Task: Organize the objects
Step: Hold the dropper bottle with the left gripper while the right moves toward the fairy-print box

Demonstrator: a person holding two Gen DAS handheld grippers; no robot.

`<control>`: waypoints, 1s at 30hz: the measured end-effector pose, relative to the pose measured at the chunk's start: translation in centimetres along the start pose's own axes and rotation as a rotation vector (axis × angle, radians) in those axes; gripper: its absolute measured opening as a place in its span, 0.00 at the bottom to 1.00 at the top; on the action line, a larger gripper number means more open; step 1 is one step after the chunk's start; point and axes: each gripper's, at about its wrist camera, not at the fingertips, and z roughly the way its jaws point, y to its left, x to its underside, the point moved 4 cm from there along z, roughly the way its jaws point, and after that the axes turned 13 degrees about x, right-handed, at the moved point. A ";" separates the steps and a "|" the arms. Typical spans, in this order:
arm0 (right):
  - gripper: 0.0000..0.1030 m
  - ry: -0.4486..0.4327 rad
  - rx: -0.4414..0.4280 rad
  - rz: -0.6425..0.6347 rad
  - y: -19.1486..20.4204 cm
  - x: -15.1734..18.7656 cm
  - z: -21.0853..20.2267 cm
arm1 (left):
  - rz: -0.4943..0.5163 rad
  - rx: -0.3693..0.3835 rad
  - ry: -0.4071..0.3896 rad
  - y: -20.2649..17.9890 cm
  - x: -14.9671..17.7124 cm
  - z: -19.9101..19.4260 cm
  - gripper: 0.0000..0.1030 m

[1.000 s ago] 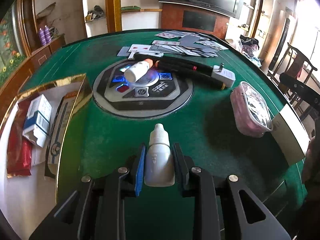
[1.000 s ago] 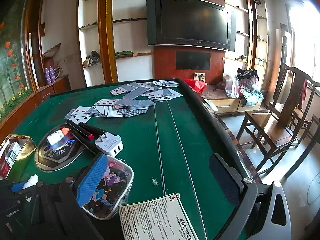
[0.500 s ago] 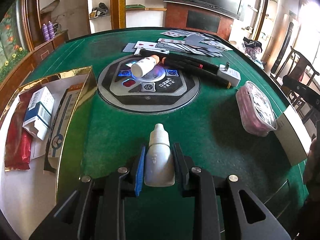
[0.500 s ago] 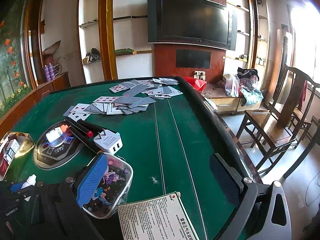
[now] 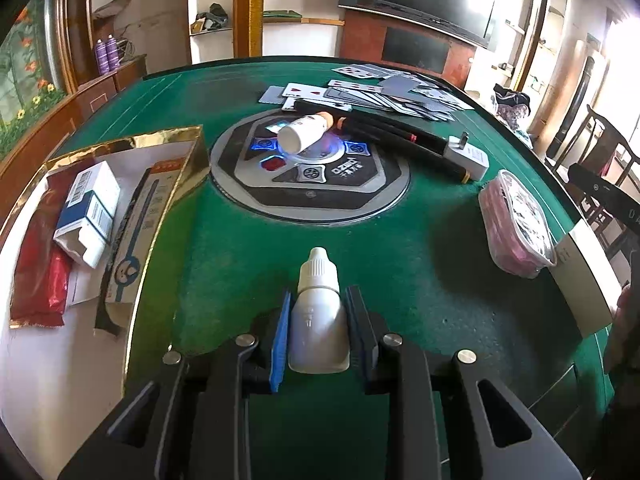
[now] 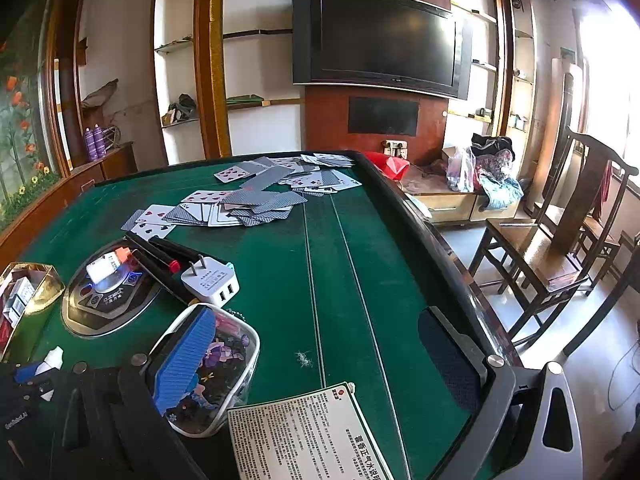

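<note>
**Left gripper holds dropper bottle over green worktop**

The left gripper (image 5: 316, 332) points forward, level above the worktop (image 5: 400, 272), jaws clamped on a white dropper bottle (image 5: 318, 316), cap forward. The right gripper (image 6: 320, 364) hovers low, jaws spread wide, beside a clear pouch (image 6: 224, 376). A gold-edged box (image 5: 176, 184) lies left.
</note>
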 end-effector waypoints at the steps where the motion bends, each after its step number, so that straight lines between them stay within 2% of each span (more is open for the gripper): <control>1: 1.00 0.000 0.002 -0.001 0.0 0.0 0.0 | -0.003 -0.001 -0.001 0.0 0.1 -0.1 0.24; 8: 1.00 0.002 0.027 0.002 -0.4 0.2 0.5 | 0.004 -0.013 -0.011 -0.1 0.7 -0.6 0.24; 15: 1.00 -0.031 0.078 0.046 -1.6 0.1 0.2 | -0.032 -0.017 -0.030 0.6 1.0 -0.9 0.24; 19: 1.00 -0.044 0.155 0.123 -3.3 0.2 -0.8 | -0.042 -0.005 -0.035 0.8 1.1 -1.1 0.24; 23: 1.00 0.018 0.137 0.176 -5.0 0.9 -1.8 | -0.052 0.006 -0.039 0.9 1.1 -1.2 0.24; 27: 1.00 0.120 0.119 0.114 -5.3 0.8 -2.1 | -0.064 0.023 -0.045 1.1 1.1 -1.3 0.25; 29: 1.00 0.172 0.069 0.091 -5.1 0.6 -2.3 | -0.072 0.032 -0.048 1.3 1.2 -1.3 0.25; 30: 1.00 0.209 0.012 0.077 -4.8 0.6 -2.5 | -0.074 0.036 -0.049 1.4 1.2 -1.4 0.25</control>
